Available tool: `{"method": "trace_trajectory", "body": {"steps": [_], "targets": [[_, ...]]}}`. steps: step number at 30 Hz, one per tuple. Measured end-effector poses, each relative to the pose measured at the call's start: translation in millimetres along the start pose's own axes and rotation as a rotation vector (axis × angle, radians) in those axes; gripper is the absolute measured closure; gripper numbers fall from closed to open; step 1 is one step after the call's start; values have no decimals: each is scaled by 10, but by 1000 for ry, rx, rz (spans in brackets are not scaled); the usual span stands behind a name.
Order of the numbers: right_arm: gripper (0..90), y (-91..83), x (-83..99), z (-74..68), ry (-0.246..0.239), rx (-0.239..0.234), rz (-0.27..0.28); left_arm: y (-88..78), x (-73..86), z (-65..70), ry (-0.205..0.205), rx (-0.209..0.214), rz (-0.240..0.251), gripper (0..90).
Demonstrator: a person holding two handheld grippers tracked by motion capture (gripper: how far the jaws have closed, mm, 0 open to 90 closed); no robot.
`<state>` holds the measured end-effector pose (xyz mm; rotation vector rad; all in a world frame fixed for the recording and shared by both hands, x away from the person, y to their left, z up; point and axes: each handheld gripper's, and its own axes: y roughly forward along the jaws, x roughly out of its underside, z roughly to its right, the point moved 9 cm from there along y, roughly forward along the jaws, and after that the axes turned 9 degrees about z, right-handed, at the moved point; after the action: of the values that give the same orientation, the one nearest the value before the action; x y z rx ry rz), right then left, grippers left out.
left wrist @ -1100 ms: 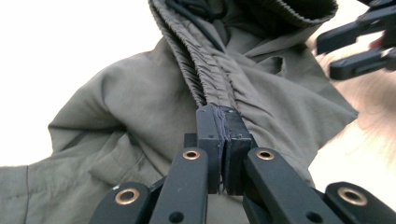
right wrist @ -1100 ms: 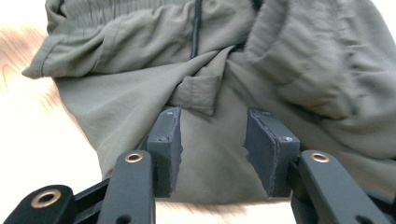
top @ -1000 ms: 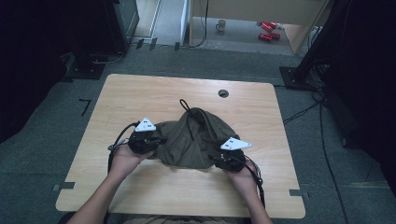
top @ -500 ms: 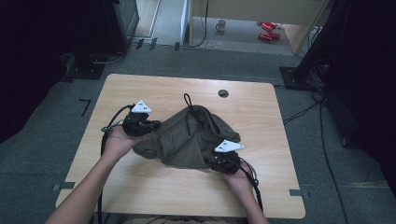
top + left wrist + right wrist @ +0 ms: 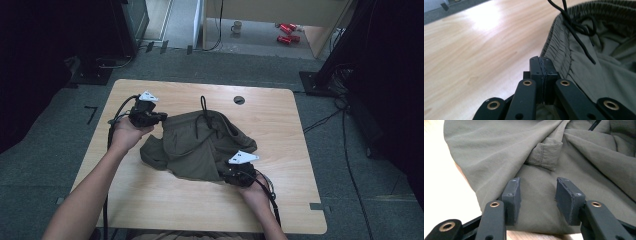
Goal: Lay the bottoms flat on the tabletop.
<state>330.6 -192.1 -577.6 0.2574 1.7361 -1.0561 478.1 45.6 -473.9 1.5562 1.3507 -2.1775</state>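
A light wooden table (image 5: 280,130) with a small round hole (image 5: 239,100) near its 12 o'clock edge stands on grey carpet (image 5: 60,165). At 1 o'clock, red cans (image 5: 287,32) (three, it seems) and a mug (image 5: 236,26) sit on a paler floor. Dark equipment stands (image 5: 345,45) flank both sides.

- Your left gripper (image 5: 161,117) is black, topped by a pale grey three-cornered plate, with a black cable (image 5: 114,121) trailing behind it.
- Your right gripper (image 5: 225,176) matches: same plate, same black cable.
- Brass-ringed rivets dot the black jaw arms; the pads (image 5: 512,195) are dark grey blocks.
- Your forearms are bare, sleeveless.
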Motion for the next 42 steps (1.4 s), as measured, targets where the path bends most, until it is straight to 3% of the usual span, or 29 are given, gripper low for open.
{"method": "trace_trajectory", "body": {"steps": [5, 8, 10, 13, 16, 19, 21, 25, 32, 34, 37, 40, 42], "targets": [[555, 0, 6, -7, 1, 6, 10, 93, -53, -128, 1, -18, -19, 900], [564, -12, 23, -29, 12, 18, 29, 135, -115, -184, -35, -6, 6, 900], [579, -35, 40, -57, 12, 21, 32, 146, -149, -208, -38, -4, 10, 900], [592, -73, 65, -90, -19, 18, 13, 157, -199, -237, -33, -10, 10, 900], [594, -102, 77, -95, -8, 3, 4, 163, -238, -296, -24, -25, 5, 900], [595, -128, 90, -107, -2, -6, -4, 170, -280, -371, -43, -28, 12, 900], [595, -160, 106, -130, 0, -24, -17, 175, -305, -418, -55, -34, 39, 900], [597, -250, 150, -146, 14, -75, -38, 244, -302, -552, -63, -62, 20, 900], [603, -267, 155, -106, 18, -86, -40, 278, -310, -728, -78, -107, 35, 900], [601, -265, 155, -107, 11, -86, -39, 270, -290, -730, -88, -95, 27, 900], [593, -256, 151, -102, 8, -84, -35, 257, -229, -681, -59, -78, -3, 849], [588, -251, 149, -99, 4, -79, -33, 241, -215, -649, -48, -69, 1, 829], [579, -245, 145, -96, -5, -69, -35, 204, -223, -603, -63, -48, 15, 798]]}}
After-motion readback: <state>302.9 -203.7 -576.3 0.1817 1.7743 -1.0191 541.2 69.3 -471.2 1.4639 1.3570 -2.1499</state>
